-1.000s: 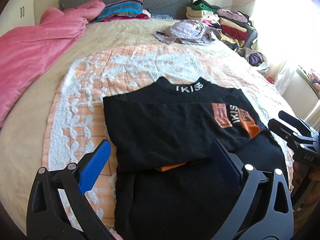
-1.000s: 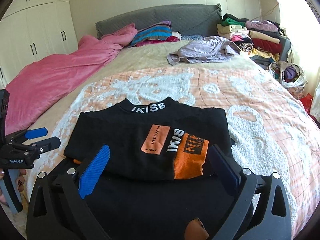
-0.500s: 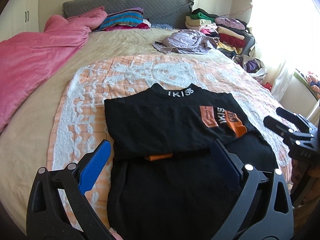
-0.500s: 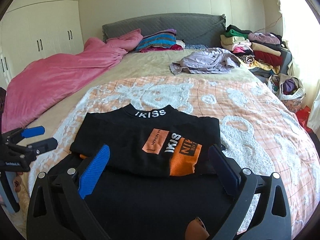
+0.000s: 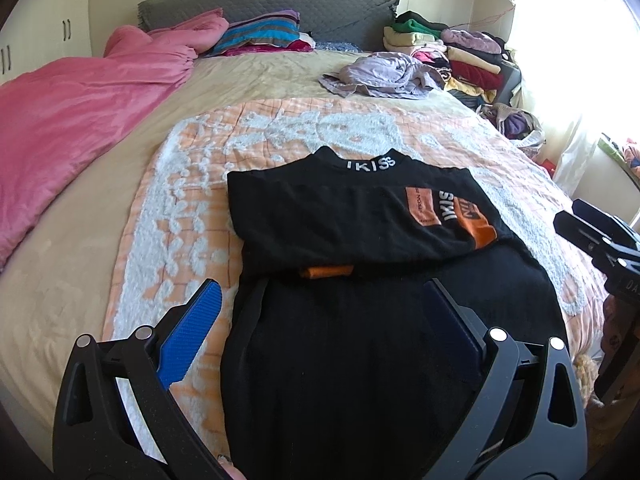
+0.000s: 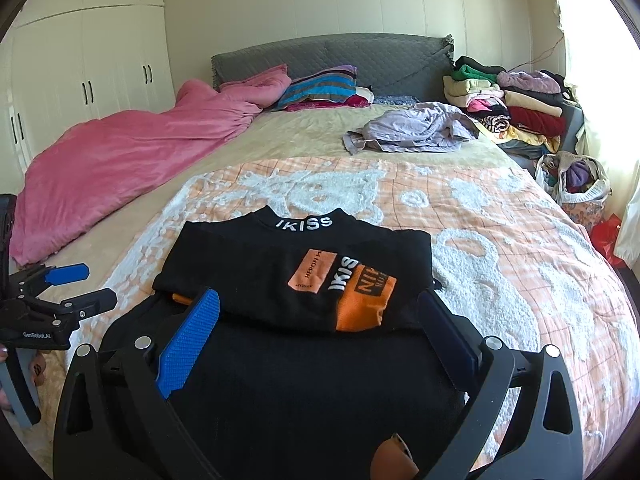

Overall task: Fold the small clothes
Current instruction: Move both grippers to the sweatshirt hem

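Observation:
A black top (image 5: pixel 352 216) with an orange patch and white "IKISS" lettering lies on the orange-and-white blanket, its upper part folded over the lower part. It also shows in the right wrist view (image 6: pixel 304 272). My left gripper (image 5: pixel 320 300) is open and empty above the lower left part of the garment. My right gripper (image 6: pixel 320 308) is open and empty above its lower right part. Each gripper shows at the edge of the other's view: the right gripper (image 5: pixel 592 224) and the left gripper (image 6: pixel 76 284).
The orange-and-white blanket (image 6: pixel 500 240) covers the bed's near half. A pink duvet (image 5: pixel 80 96) lies along the left. A crumpled lilac garment (image 6: pixel 412 128) lies further back. Stacked folded clothes (image 6: pixel 516 104) and a bag (image 6: pixel 576 176) stand at the right.
Both grippers have pulled back and up from the black top, which now appears farther away and lower in both views. Both stay open. The garment has not moved.

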{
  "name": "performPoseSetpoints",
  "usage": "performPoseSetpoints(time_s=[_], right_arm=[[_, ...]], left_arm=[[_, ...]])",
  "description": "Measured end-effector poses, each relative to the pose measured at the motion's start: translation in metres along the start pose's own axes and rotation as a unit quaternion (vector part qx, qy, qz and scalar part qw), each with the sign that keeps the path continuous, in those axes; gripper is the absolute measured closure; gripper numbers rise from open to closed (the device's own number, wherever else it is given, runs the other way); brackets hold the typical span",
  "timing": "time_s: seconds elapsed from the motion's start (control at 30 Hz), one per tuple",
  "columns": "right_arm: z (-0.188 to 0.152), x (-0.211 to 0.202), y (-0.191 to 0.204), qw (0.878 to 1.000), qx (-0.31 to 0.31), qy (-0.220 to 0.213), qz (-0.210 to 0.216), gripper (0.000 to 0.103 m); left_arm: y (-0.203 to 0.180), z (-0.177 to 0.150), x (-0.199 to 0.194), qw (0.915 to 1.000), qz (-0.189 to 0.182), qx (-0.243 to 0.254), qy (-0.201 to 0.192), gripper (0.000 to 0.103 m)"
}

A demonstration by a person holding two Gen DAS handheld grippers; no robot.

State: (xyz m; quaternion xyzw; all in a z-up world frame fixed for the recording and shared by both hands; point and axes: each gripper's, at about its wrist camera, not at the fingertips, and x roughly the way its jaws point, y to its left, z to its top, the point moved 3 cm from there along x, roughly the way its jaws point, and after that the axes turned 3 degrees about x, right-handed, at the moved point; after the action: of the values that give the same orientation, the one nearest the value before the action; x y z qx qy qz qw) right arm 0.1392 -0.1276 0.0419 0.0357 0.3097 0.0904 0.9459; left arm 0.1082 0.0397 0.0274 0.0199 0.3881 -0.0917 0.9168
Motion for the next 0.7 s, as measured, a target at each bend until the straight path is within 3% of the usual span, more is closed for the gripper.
performPoseSetpoints(time_s=[0.7], right_arm=[[-0.048,-0.037,-0.023,1.0,0.002,0.024,-0.019,0.005]], left_arm=[[0.003,-0.043,-0.012,0.9992,0.029,0.001,0.026,0.01]])
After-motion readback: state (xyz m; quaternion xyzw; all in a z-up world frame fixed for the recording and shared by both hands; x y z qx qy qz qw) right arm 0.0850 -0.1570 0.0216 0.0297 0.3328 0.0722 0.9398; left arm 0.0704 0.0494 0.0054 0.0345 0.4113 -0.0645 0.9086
